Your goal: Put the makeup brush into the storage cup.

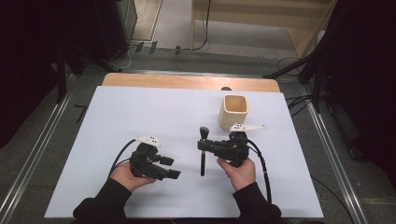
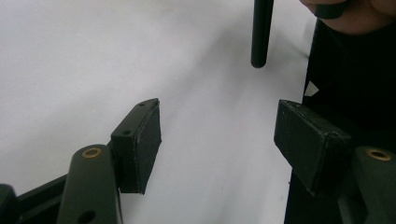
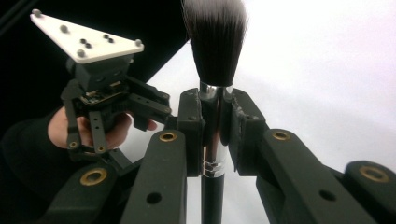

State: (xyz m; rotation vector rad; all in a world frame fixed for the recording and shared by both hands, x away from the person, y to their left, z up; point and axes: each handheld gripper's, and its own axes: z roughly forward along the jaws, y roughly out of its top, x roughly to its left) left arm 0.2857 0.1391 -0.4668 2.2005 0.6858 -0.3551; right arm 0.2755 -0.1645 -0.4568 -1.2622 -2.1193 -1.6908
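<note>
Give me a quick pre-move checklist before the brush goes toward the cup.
1. Right gripper clamped on the brush at its metal collar: ok.
2. Left gripper open and off the brush: ok.
3. Cup upright, mouth open: ok.
4. Sheet between brush and cup free of obstacles: ok.
5. Cup empty inside: cannot tell.
6. Brush handle end hangs free, beyond the left gripper: ok.
</note>
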